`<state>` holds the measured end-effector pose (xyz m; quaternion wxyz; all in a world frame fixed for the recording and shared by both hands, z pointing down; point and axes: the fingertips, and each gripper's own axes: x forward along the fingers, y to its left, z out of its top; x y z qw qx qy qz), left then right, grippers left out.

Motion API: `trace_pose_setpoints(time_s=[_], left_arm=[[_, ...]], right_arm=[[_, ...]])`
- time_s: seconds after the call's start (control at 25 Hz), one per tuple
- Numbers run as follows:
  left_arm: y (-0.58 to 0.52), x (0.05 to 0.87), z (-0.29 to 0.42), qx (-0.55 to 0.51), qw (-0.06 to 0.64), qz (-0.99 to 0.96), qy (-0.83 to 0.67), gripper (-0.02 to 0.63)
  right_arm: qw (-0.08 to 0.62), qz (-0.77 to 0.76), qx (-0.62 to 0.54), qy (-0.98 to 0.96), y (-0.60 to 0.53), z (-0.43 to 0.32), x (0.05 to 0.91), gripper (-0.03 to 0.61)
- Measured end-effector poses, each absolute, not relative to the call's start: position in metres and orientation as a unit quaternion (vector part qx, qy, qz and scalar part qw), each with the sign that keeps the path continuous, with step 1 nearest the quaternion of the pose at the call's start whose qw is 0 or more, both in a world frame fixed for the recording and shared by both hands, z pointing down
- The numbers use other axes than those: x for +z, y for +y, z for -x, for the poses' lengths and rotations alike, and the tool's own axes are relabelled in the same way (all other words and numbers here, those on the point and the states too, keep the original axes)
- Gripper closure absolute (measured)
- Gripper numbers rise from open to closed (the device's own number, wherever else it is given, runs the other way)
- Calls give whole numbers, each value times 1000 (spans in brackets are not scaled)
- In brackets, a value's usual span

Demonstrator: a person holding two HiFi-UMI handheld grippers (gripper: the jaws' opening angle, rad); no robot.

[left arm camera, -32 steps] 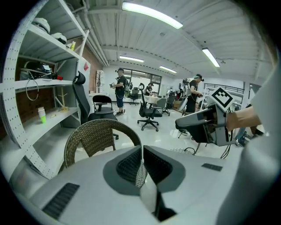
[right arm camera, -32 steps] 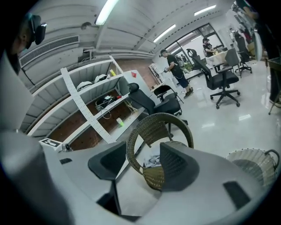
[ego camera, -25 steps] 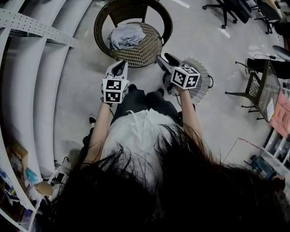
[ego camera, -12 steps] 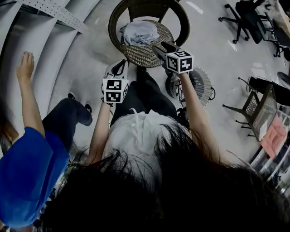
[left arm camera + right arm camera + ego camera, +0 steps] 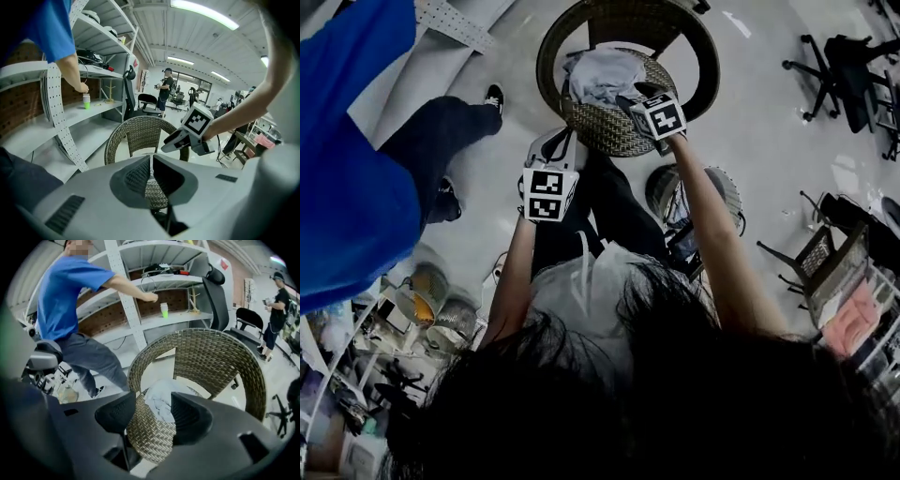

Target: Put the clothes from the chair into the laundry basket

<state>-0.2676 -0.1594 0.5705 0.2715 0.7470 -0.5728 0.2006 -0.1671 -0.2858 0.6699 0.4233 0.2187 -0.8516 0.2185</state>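
The right tool (image 5: 153,403) is best lowered onto the bunched grey clothes (image 5: 161,395) just ahead of its tips, so that a thick fold, not the wicker seat, is caught before closing. Its jaws stand wide apart; nothing is gripped or touched. The clothes lie on the chair (image 5: 212,352). The left tool (image 5: 151,161), behind and left, is closed, empty. The laundry basket (image 5: 724,190) stands behind, on the floor.

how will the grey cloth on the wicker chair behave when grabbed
Probably floppy: the grey cloth lies crumpled in soft folds, so it should drape. It looks thin, so likely light. It may snag on the woven chair seat.
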Motion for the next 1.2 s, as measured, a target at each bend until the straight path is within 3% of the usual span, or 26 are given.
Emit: trace_pose_setpoints(time_s=[0.32,0.8,1.2], left_arm=[[-208,654,277,219,317,-727,-569,583],[-264,742,284,268,354,-711,-546,583],[-281,788,291,294,355,-717,-523,583]], right_arm=[[524,-144,197,-816,-310,180,796,348],[529,-126,183,-819,-350,201,879,312],[595,-64,116,-793,-352,212,959,293]])
